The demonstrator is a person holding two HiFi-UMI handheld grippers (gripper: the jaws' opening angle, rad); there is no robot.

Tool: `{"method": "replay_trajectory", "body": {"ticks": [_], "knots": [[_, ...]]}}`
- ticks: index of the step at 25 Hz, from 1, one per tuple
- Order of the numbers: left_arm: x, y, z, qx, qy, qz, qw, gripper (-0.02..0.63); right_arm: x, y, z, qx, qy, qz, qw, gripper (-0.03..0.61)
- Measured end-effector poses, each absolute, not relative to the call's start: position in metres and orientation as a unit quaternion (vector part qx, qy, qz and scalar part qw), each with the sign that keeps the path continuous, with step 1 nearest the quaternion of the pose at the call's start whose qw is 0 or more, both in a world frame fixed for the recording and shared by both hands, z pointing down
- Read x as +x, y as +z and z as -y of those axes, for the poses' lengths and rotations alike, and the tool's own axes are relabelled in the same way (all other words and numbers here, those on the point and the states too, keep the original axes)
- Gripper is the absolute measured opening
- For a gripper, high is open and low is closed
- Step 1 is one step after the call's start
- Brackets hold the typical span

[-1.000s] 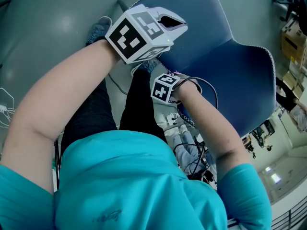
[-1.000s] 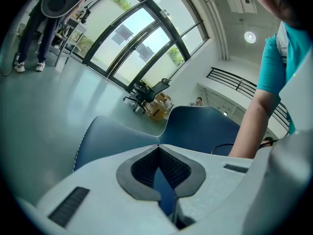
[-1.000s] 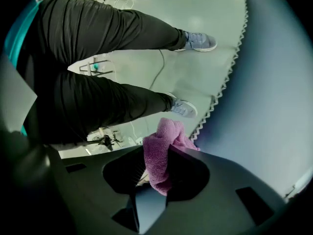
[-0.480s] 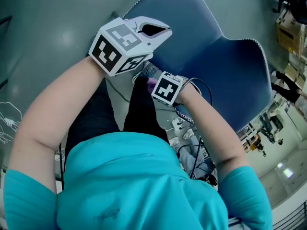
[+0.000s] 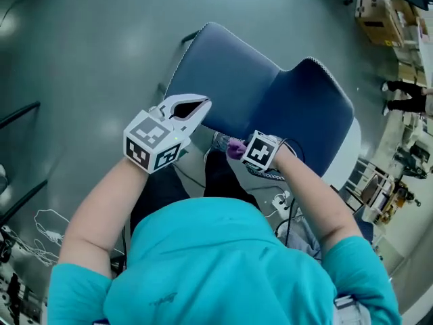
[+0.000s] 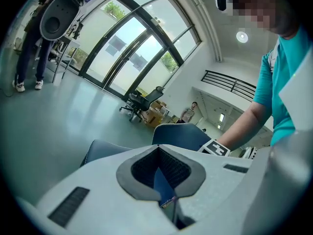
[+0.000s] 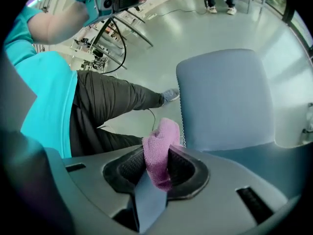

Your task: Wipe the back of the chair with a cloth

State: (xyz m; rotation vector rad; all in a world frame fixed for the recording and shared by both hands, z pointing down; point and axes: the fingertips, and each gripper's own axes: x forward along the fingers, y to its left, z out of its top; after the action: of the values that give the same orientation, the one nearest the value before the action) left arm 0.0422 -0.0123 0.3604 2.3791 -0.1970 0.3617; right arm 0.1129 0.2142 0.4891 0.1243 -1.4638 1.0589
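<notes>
The blue upholstered chair (image 5: 270, 93) with white stitched edges stands in front of me, its two panels meeting in a fold. My right gripper (image 5: 229, 145) is shut on a purple cloth (image 5: 236, 148) at the chair's near edge. In the right gripper view the cloth (image 7: 159, 155) sticks up between the pads, right beside the stitched edge of the chair panel (image 7: 222, 97). My left gripper (image 5: 205, 105) sits at the near left edge of the chair, jaws together with nothing held. In the left gripper view the chair (image 6: 178, 135) shows just beyond its jaws (image 6: 161, 173).
My legs in dark trousers (image 7: 112, 102) stand close against the chair. Cables (image 5: 40, 239) lie on the grey floor at the left. Cardboard boxes (image 5: 379, 12) and people (image 5: 402, 97) are at the far right. An office chair (image 6: 142, 102) stands far off by the windows.
The head view has drawn back, so the whole chair shows. The left gripper has come from over the chair to its near left edge. The right gripper still holds the cloth by the chair.
</notes>
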Motion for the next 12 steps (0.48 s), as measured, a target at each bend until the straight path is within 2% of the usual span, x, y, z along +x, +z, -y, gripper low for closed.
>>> {"method": "replay_trajectory", "body": {"ticks": [12], "knots": [[0.013, 0.242, 0.032, 0.934, 0.121, 0.039, 0.335, -0.005, 0.121, 0.392, -0.159, 0.213, 0.468, 0.664, 0.542, 0.114]]}}
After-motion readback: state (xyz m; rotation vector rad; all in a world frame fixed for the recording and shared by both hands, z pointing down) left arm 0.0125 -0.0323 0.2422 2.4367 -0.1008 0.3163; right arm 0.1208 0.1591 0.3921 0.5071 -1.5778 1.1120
